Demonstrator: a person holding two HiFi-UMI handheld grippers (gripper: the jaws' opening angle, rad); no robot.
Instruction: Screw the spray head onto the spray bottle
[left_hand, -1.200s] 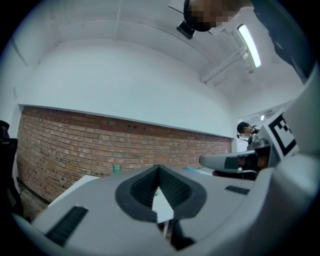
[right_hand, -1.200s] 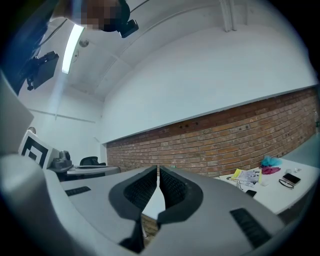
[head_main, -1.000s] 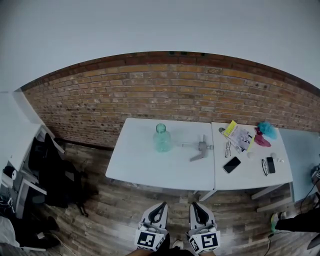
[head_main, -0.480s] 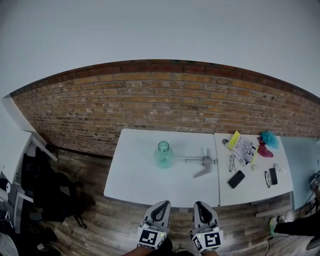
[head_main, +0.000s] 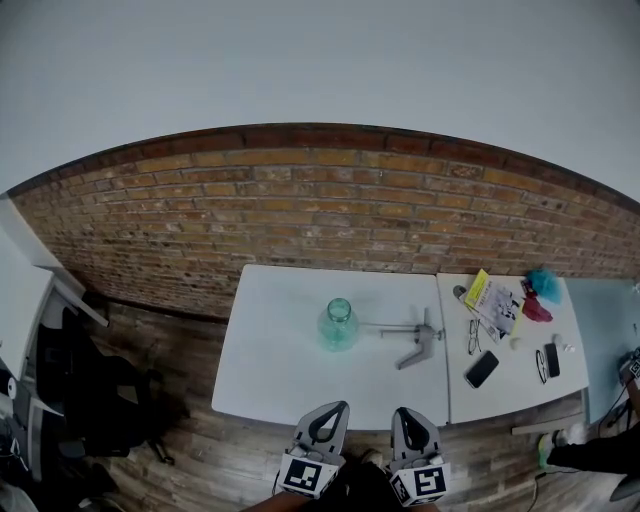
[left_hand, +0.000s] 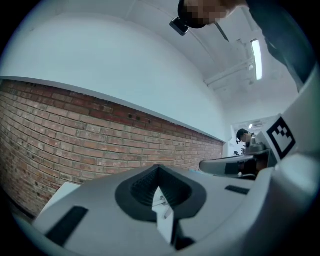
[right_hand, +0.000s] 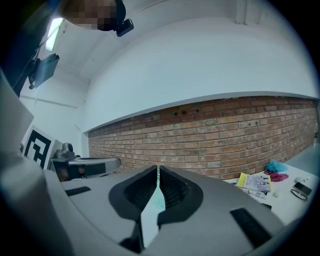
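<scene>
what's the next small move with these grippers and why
Probably bring both grippers forward over the white table, opening them on the way. The left gripper and right gripper are shut, empty and short of its near edge, while the spray bottle stands open-necked and the spray head lies beside it.

A phone (head_main: 481, 369), glasses (head_main: 473, 337) and a yellow booklet (head_main: 478, 289) lie on the right-hand table (head_main: 505, 392) before a brick wall (head_main: 300, 210).
</scene>
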